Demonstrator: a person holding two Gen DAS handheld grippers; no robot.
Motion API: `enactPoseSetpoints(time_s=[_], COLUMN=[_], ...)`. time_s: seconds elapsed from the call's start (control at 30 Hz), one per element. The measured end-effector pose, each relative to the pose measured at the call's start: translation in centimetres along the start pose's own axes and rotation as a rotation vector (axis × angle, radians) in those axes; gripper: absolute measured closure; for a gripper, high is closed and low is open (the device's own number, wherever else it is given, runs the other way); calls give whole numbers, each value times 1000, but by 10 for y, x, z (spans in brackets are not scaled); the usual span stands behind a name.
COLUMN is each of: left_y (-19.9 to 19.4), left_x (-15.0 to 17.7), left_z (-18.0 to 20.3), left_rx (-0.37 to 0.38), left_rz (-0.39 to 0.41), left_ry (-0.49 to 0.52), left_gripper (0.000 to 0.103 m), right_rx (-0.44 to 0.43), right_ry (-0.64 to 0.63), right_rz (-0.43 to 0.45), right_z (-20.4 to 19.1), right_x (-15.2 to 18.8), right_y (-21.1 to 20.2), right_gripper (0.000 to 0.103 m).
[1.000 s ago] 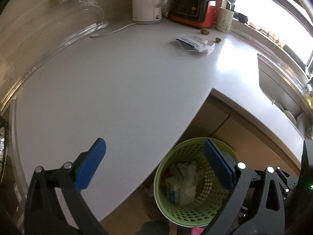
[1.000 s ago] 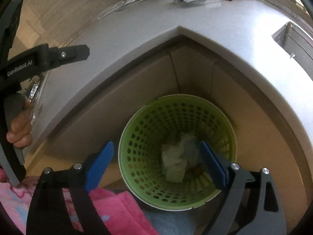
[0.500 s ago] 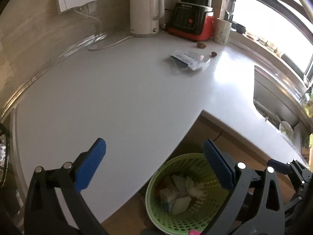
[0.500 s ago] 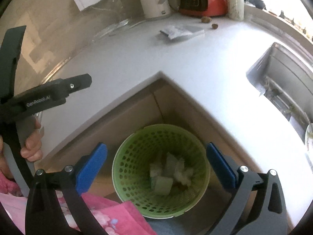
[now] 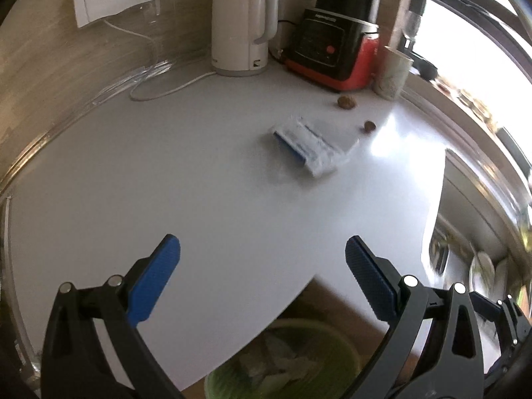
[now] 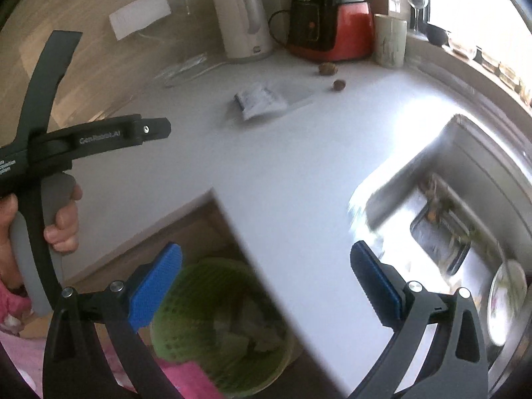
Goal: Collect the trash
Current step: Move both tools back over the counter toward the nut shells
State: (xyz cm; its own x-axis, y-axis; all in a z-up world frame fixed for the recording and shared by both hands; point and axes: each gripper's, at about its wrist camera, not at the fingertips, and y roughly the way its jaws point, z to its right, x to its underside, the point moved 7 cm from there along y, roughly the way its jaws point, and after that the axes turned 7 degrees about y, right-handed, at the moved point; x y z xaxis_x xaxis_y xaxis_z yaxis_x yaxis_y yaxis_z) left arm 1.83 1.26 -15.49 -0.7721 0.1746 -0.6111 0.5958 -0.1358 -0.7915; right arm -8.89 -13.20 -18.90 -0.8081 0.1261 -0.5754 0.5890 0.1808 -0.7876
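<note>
A white and blue plastic wrapper (image 5: 311, 144) lies on the white countertop (image 5: 166, 183), far ahead of both grippers; it also shows in the right wrist view (image 6: 261, 101). Two small brown scraps (image 5: 346, 102) (image 5: 369, 127) lie beyond it. A green mesh bin (image 6: 219, 326) with crumpled trash stands on the floor under the counter's inner corner, also low in the left wrist view (image 5: 282, 362). My left gripper (image 5: 262, 279) is open and empty over the counter edge. My right gripper (image 6: 266, 286) is open and empty above the bin and counter corner.
A white kettle (image 5: 239, 46) with its cord, a red and black appliance (image 5: 332, 53) and a cup (image 5: 392, 73) stand along the back wall. A steel sink (image 6: 449, 206) lies to the right. The left hand-held gripper's body (image 6: 66, 146) fills the right view's left side.
Both grippers have risen from above the bin and tilted up toward the countertop. The wrapper and scraps now sit nearer the middle of both views. Both stay open and empty.
</note>
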Motion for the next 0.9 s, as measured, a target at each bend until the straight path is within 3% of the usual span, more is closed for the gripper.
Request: enactPoseSetpoints(time_s=[0.17,0.43,0.77,0.9], left_y=[28,62,99,106], left_x=[-31,-53,-82,-86], left_z=[11,16,14,13], left_rx=[-60,-138,-195,-201], left_rz=[-27,-69,-118,-126], left_ry=[-54,-120,-195,-202], left_gripper=[8,8,8,8], right_rx=[-18,-40,-113,-131], right_ry=[-30,-140,-281,-330], right_rz=[48,77,30,-5], right_z=[30,69,90,92], right_x=[-57,-158,-257,-280], right_y=[24,89,193,226], right_gripper=[2,2,3,11])
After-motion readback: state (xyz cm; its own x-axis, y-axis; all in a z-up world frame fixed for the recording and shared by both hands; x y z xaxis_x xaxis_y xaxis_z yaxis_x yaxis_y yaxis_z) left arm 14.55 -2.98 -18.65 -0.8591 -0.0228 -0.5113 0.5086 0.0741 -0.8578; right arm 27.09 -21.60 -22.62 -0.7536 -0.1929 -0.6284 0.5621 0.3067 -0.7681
